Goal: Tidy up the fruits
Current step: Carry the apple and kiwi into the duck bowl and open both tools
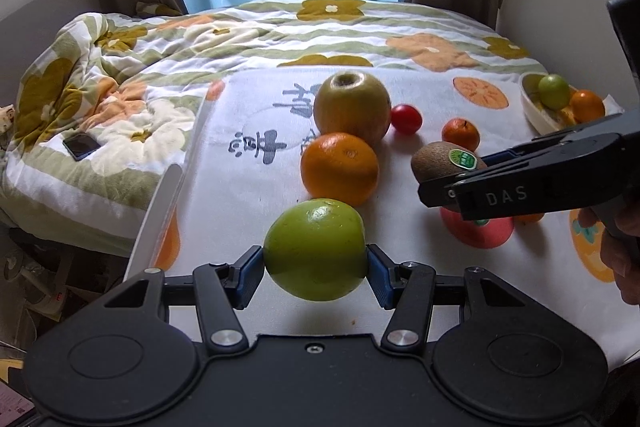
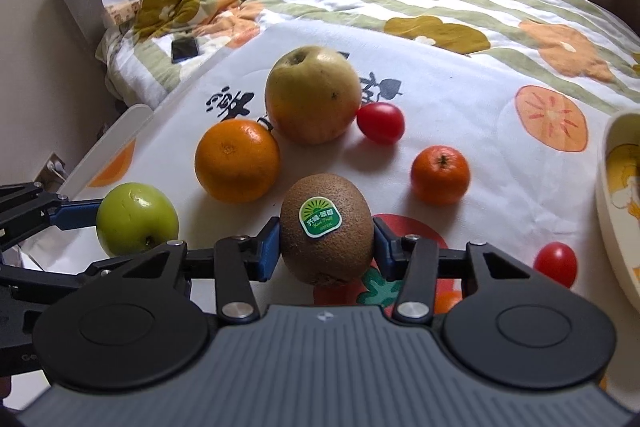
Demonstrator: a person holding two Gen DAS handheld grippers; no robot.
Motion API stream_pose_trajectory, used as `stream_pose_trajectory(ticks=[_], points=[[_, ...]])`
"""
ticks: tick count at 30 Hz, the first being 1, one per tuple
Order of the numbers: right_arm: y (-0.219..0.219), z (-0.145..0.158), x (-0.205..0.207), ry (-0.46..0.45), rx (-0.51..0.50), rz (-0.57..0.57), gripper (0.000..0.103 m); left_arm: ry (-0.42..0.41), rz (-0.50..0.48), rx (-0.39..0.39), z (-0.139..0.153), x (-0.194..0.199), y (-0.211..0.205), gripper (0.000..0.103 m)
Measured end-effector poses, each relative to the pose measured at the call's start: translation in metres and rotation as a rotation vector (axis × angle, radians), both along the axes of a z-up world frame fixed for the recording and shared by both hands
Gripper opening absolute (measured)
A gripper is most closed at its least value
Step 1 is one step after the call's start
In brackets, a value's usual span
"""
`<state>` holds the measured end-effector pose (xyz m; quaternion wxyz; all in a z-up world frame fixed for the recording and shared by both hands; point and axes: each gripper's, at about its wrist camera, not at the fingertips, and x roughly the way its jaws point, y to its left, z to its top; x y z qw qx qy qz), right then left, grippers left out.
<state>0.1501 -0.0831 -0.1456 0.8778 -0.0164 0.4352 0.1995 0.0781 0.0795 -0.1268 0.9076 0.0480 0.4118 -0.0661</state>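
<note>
My left gripper (image 1: 315, 267) is shut on a green apple (image 1: 315, 249), held just above the white cloth; the apple also shows in the right wrist view (image 2: 137, 219). My right gripper (image 2: 326, 247) is shut on a brown kiwi (image 2: 327, 229) with a green sticker; the kiwi also shows in the left wrist view (image 1: 442, 159). On the cloth lie a large orange (image 2: 237, 159), a yellow-green pear (image 2: 312, 94), a small mandarin (image 2: 439, 174) and two cherry tomatoes (image 2: 380, 123) (image 2: 555, 263).
A cream bowl (image 1: 538, 115) at the far right holds a small green fruit (image 1: 553, 91) and an orange one (image 1: 586, 105); its rim shows in the right wrist view (image 2: 610, 211). The table's left edge (image 1: 160, 211) drops off. A phone (image 1: 81, 145) lies on the flowered quilt.
</note>
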Motion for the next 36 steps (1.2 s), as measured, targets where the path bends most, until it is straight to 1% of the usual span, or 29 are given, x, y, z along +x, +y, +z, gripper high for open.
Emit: stream_pose_trajectory(ticks=[10, 16, 22, 29, 33, 36], points=[[-0.042, 0.041, -0.023, -0.044, 0.036, -0.063, 0.062, -0.053, 0.001, 0.003, 0.039, -0.011, -0.026, 0.059], [-0.087, 0.06, -0.035, -0.033, 0.055, -0.166, 0.062, -0.084, -0.002, -0.015, 0.061, -0.017, -0.053, 0.059], [-0.142, 0.078, -0.049, -0.037, 0.049, -0.263, 0.062, -0.106, -0.041, -0.017, 0.077, -0.018, -0.09, 0.059], [-0.212, 0.092, -0.06, -0.052, 0.037, -0.343, 0.062, -0.12, -0.077, -0.033, 0.087, -0.012, -0.142, 0.059], [-0.247, 0.092, -0.06, -0.063, 0.019, -0.375, 0.062, -0.118, -0.118, -0.039, 0.087, -0.003, -0.176, 0.059], [-0.269, 0.089, -0.057, -0.065, 0.011, -0.391, 0.062, -0.121, -0.161, -0.029, 0.083, 0.005, -0.203, 0.059]])
